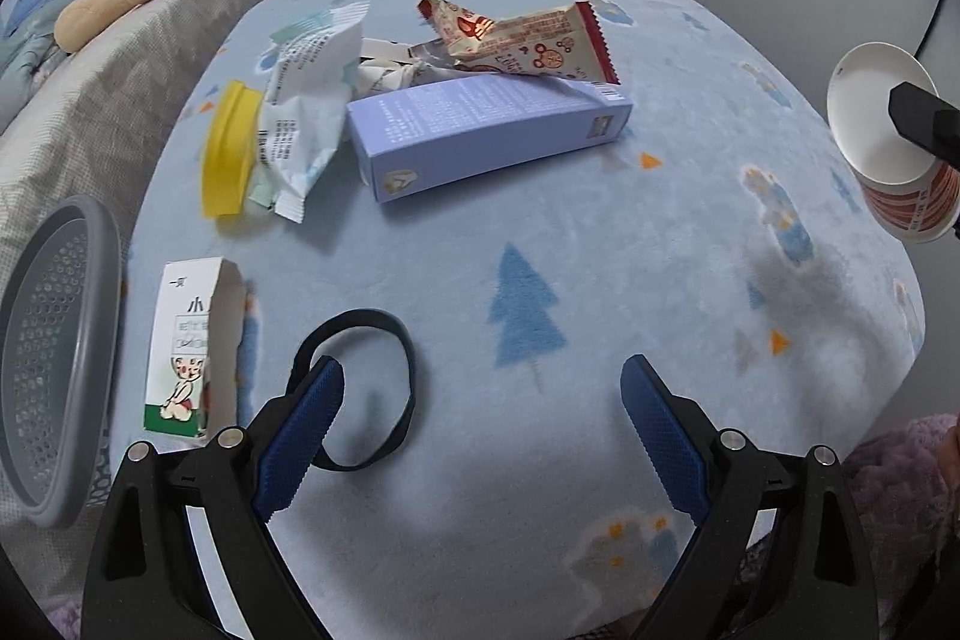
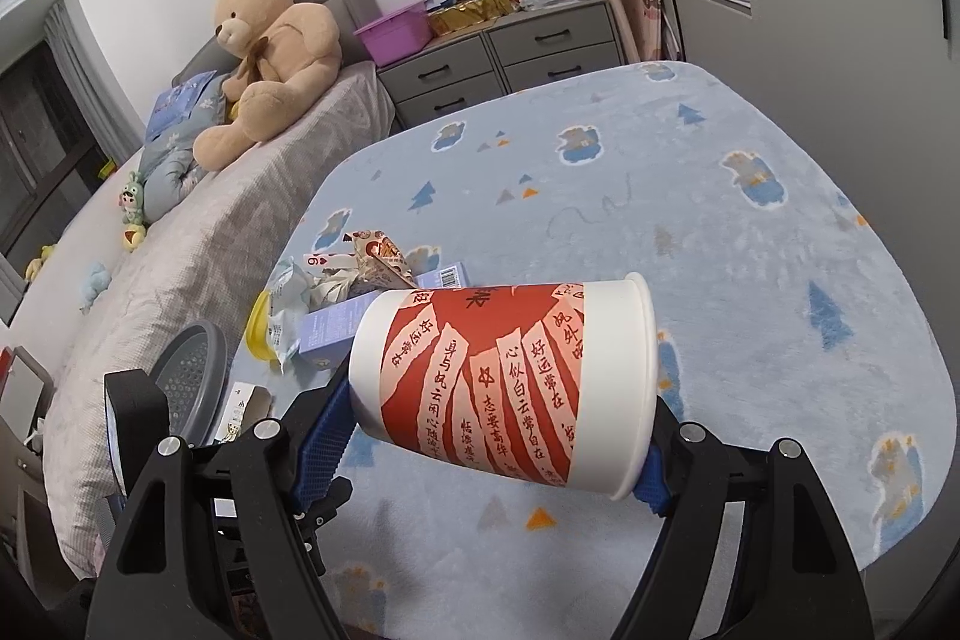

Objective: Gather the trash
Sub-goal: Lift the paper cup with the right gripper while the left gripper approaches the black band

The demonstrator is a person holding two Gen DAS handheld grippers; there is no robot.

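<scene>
Right hand-held gripper [image 2: 501, 436]: clamped end to end on paper cup [image 2: 510, 382], held sideways over the blanket [image 2: 720, 220].
Cup: light, thin-walled; you squeeze gently.
Left hand-held gripper [image 1: 480, 436]: apart, empty.
Basket [image 1: 54, 358]: nine o'clock.

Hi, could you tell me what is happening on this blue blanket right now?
A person is collecting trash with two handheld tools. The right tool holds a red-and-white paper cup on its side, above the blanket. The left tool is open and empty over a black band. A purple box, wrappers and a grey basket remain.
</scene>
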